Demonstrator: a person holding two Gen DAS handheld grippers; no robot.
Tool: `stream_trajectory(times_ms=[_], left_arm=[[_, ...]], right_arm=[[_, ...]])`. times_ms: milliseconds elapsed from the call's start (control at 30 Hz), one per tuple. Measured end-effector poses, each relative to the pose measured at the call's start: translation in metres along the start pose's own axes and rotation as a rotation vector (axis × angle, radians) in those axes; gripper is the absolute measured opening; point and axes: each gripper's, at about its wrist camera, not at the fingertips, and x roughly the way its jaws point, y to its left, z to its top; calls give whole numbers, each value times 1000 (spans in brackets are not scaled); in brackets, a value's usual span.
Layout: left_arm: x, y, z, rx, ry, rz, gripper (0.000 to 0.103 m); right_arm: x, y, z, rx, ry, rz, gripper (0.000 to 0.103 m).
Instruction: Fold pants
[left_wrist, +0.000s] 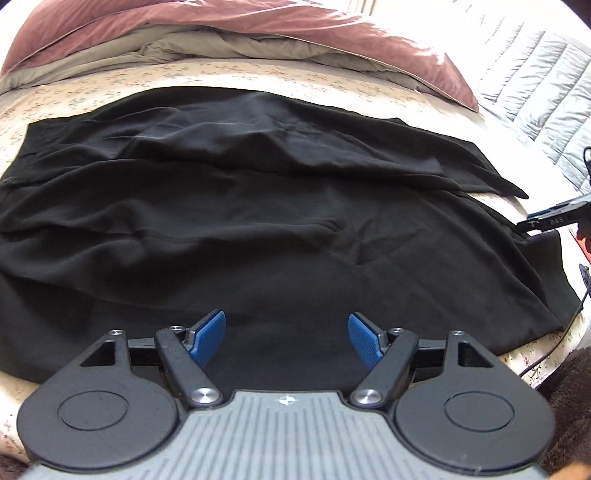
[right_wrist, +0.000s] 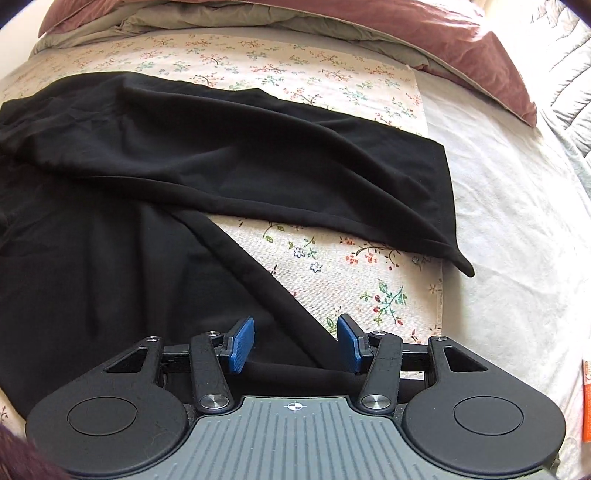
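Black pants (left_wrist: 240, 221) lie spread and wrinkled across a floral bed sheet (left_wrist: 92, 96). My left gripper (left_wrist: 287, 332) hovers over the near part of the pants, blue pads wide apart, with nothing between them. In the right wrist view the two legs part: the far leg (right_wrist: 332, 177) ends in a hem at the right, and the near leg (right_wrist: 110, 266) runs down to the left. My right gripper (right_wrist: 296, 338) is open above the near leg's slanting edge, and its pads are clear of the cloth. The right gripper's fingers (left_wrist: 543, 222) show at the left view's right edge.
A maroon duvet (left_wrist: 258, 22) and a grey blanket (left_wrist: 221, 48) are bunched along the far side of the bed. A pale quilted cover (left_wrist: 535, 81) lies at the right, beside a plain white sheet (right_wrist: 517, 221). An orange item (right_wrist: 586, 398) sits at the right edge.
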Motion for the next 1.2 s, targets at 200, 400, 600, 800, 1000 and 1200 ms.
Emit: stream_trajectory(times_ms=[200, 400, 600, 800, 1000, 1200], left_arm=[[34, -34, -1, 50, 62, -43, 86], [42, -50, -3, 78, 67, -39, 91], [41, -54, -6, 96, 75, -40, 92], [40, -55, -5, 91, 86, -50, 92], [40, -62, -6, 95, 90, -82, 92], [42, -63, -7, 110, 91, -82, 92]], right_arm=[[20, -7, -5, -12, 31, 61, 21], [4, -3, 4, -71, -48, -36, 1], [-8, -15, 14, -38, -178, -189, 25], [-15, -38, -1, 15, -148, -273, 56], [-10, -66, -27, 154, -110, -302, 57], [-4, -84, -48, 338, -40, -221, 60]])
